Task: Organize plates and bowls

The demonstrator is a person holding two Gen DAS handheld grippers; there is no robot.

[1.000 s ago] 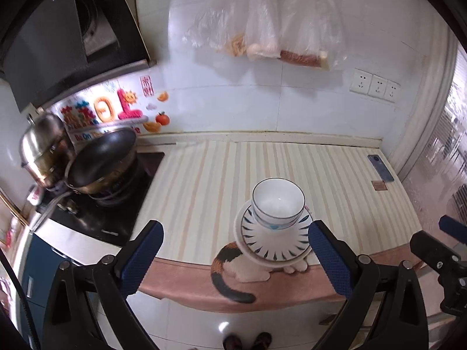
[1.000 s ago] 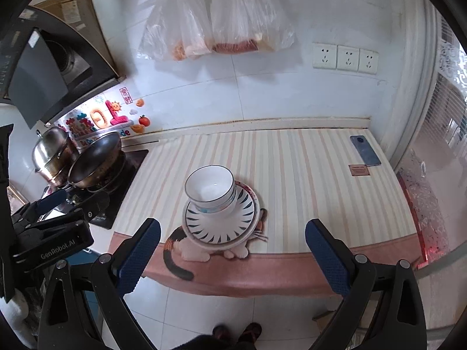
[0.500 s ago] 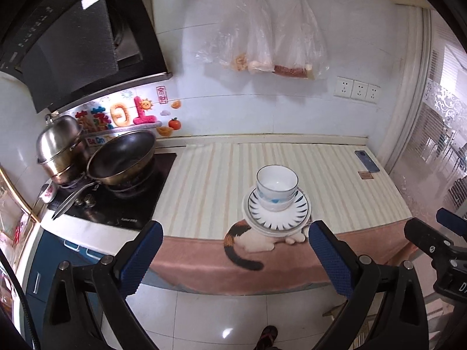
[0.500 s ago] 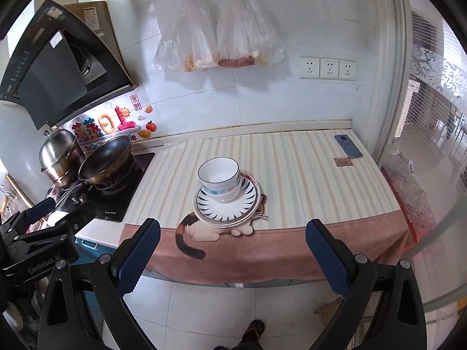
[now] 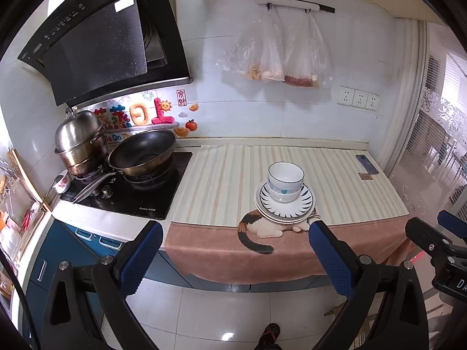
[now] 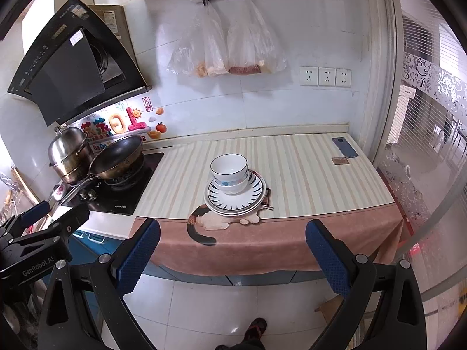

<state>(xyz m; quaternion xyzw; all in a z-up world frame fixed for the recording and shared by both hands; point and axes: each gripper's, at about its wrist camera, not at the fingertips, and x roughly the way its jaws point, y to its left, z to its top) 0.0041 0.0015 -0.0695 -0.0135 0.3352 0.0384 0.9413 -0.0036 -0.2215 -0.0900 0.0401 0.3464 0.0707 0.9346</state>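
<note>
- Left wrist view: I am holding the left gripper (image 5: 235, 255) over the floor, well back from the counter (image 5: 335, 175), its jaws standing wide with nothing between them.
- The bowls (image 5: 285, 180) are sitting nested on the plates (image 5: 284, 208), the stack resting near the counter's front edge on a cat mat (image 5: 262, 229).
- The right gripper (image 5: 437, 245) is showing at the right edge.
- Right wrist view: I am keeping the right gripper (image 6: 233, 255) clear of the counter (image 6: 306, 169), jaws wide and empty.
- The bowls (image 6: 229, 173) and plates (image 6: 235, 197) are standing between the wok (image 6: 116, 157) and the phone (image 6: 344, 147).
- A shoe (image 6: 255, 328) is showing on the floor tiles.
</note>
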